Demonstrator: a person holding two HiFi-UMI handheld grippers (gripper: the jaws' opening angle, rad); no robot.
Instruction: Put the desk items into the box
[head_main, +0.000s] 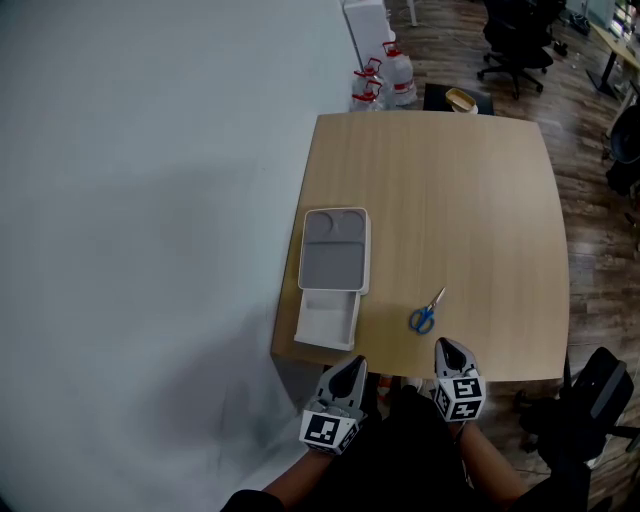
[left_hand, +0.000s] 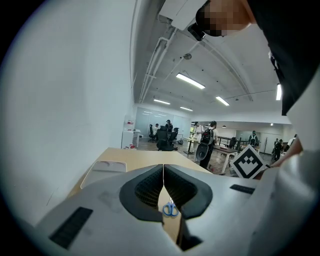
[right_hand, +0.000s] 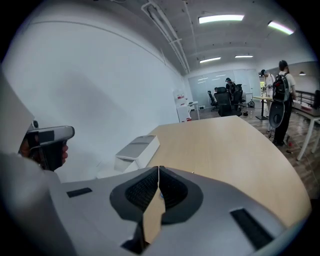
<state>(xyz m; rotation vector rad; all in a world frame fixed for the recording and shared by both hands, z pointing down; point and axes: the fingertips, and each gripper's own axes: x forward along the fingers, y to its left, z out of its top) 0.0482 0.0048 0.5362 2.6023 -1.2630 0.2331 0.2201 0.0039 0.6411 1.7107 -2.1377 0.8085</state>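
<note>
Open-plan office. Black swivel chairs (head_main: 515, 40) on a wood-plank floor (head_main: 590, 200), desks (right_hand: 310, 111) farther back. Strip lights (right_hand: 220, 19) and exposed pipes (right_hand: 165, 25) overhead. Water jugs (head_main: 385, 80) by the white wall (head_main: 150, 200). A person with a backpack (right_hand: 280, 95) stands among the desks.

A pale wooden surface (head_main: 450, 180) stands with its left edge beside a plain white wall (head_main: 150, 200). Dark plank floor (head_main: 590, 230) runs along its right side and past its far edge. There, water bottles (head_main: 385, 80) and a white cabinet (head_main: 368, 30) stand by the wall, and a black office chair (head_main: 515, 40) sits farther off. Above the surface, strip lights (right_hand: 220, 19) and pipes (left_hand: 155, 65) line the white ceiling (right_hand: 240, 40).
</note>
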